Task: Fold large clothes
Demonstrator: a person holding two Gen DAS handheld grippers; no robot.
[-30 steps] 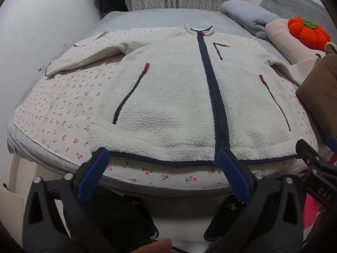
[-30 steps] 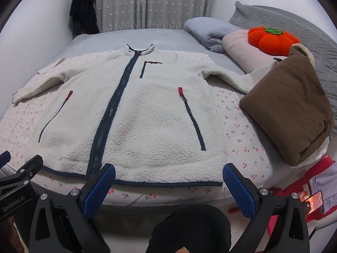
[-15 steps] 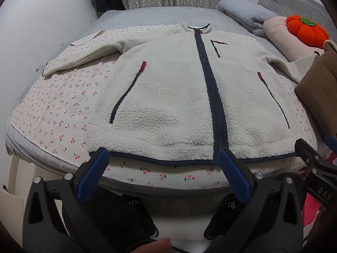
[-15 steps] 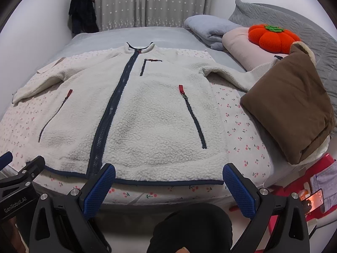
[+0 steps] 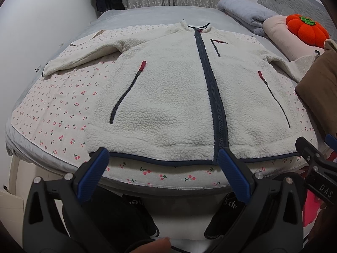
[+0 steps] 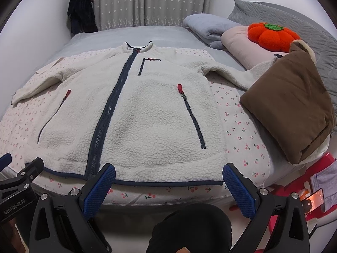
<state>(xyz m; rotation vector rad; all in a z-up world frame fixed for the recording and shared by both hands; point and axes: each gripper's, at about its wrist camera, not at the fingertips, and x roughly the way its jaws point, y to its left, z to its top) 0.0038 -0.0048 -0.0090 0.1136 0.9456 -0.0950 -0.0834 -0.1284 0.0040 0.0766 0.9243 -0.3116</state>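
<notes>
A cream fleece jacket with a navy zip and hem lies flat, front up, on a cherry-print sheet, sleeves spread to both sides. My left gripper hovers open just short of the hem, left of the zip's lower end. My right gripper is open too, in front of the hem's right half. Neither holds or touches the fabric. The right sleeve's end is hidden behind a brown garment.
A folded brown garment lies at the bed's right edge. Behind it sit a pink pillow, an orange pumpkin cushion and a grey blanket. A wall runs along the left. Dark shoes stand on the floor below.
Both grippers have drifted slightly forward toward the jacket's hem and stay open. The jacket has not moved.
</notes>
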